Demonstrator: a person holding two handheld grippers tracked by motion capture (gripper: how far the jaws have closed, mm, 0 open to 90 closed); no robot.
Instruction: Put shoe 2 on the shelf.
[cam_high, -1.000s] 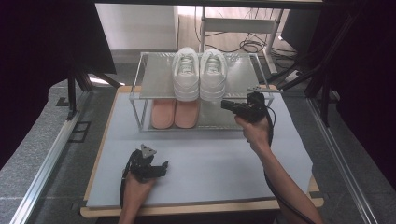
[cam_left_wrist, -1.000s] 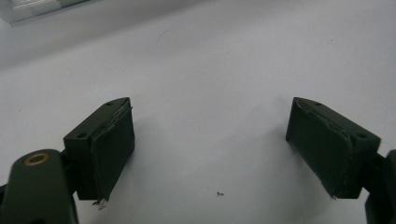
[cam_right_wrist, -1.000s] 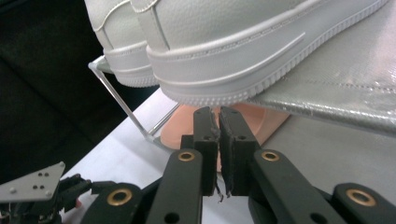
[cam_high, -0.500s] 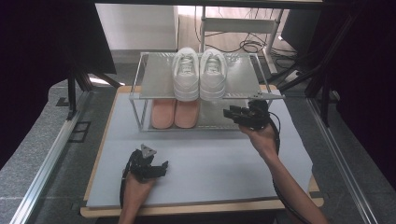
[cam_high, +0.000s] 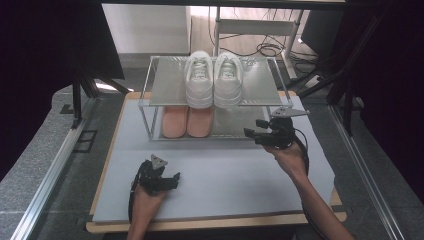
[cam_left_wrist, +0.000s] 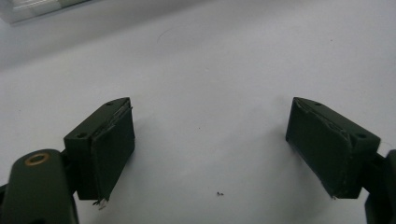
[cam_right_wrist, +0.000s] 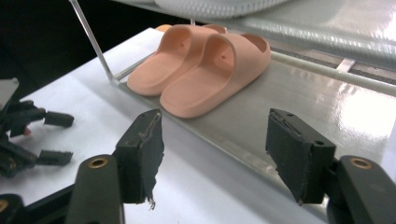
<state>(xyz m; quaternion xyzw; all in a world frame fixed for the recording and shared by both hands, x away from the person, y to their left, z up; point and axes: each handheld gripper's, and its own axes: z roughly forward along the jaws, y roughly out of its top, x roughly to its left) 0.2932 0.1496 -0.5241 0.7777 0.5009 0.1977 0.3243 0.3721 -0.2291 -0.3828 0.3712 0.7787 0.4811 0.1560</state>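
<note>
A two-shelf metal rack stands at the back of the mat. A pair of white sneakers sits on its top shelf, and a pair of peach slides on its lower shelf. My right gripper hovers at the rack's front right and points left toward the slides. Its jaws have just been opening and nothing is between them. My left gripper rests low over the mat at the front left, open and empty.
The pale grey mat covers a wooden board, with bare room between the two hands. Dark stands and cables lie behind and to the right of the rack. My left gripper is also seen at the left of the right gripper view.
My right gripper has drawn back from the rack's front right toward the person and a little lower, and its jaws have gone from shut to open. The left hand has kept still.
</note>
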